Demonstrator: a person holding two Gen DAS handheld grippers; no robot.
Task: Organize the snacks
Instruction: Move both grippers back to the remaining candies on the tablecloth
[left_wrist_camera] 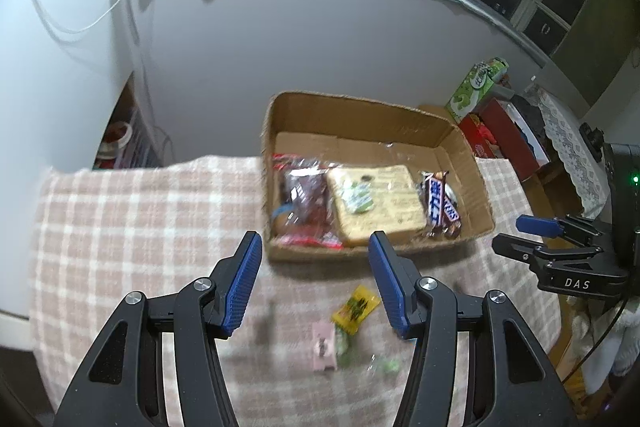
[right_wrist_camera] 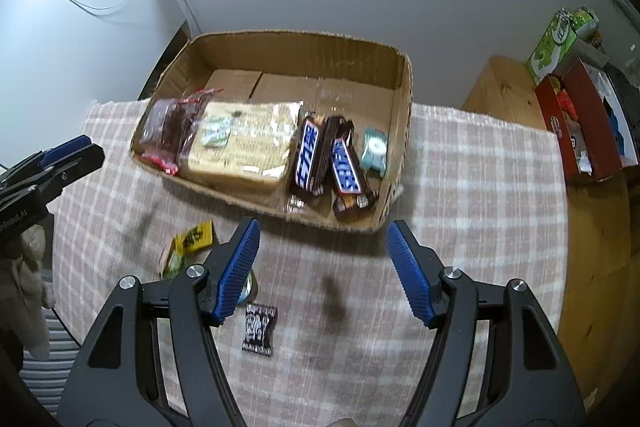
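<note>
An open cardboard box (left_wrist_camera: 360,111) (right_wrist_camera: 304,47) sits on a checked cloth. It holds a dark red bag (left_wrist_camera: 304,195) (right_wrist_camera: 170,125), a tan cracker pack (left_wrist_camera: 378,203) (right_wrist_camera: 244,147), two Snickers bars (left_wrist_camera: 440,205) (right_wrist_camera: 328,159) and a small mint-green packet (right_wrist_camera: 375,147). Loose on the cloth are a yellow packet (left_wrist_camera: 356,307) (right_wrist_camera: 194,237), a pink packet (left_wrist_camera: 324,345), green sweets (left_wrist_camera: 386,365) and a black packet (right_wrist_camera: 259,327). My left gripper (left_wrist_camera: 316,255) is open and empty above the cloth before the box. My right gripper (right_wrist_camera: 322,241) is open and empty.
The checked cloth (left_wrist_camera: 120,227) (right_wrist_camera: 480,187) covers the table. A green carton (left_wrist_camera: 476,87) (right_wrist_camera: 554,43) and a red box (left_wrist_camera: 504,131) (right_wrist_camera: 576,123) stand on a wooden surface to the right. A grey wall is behind the box.
</note>
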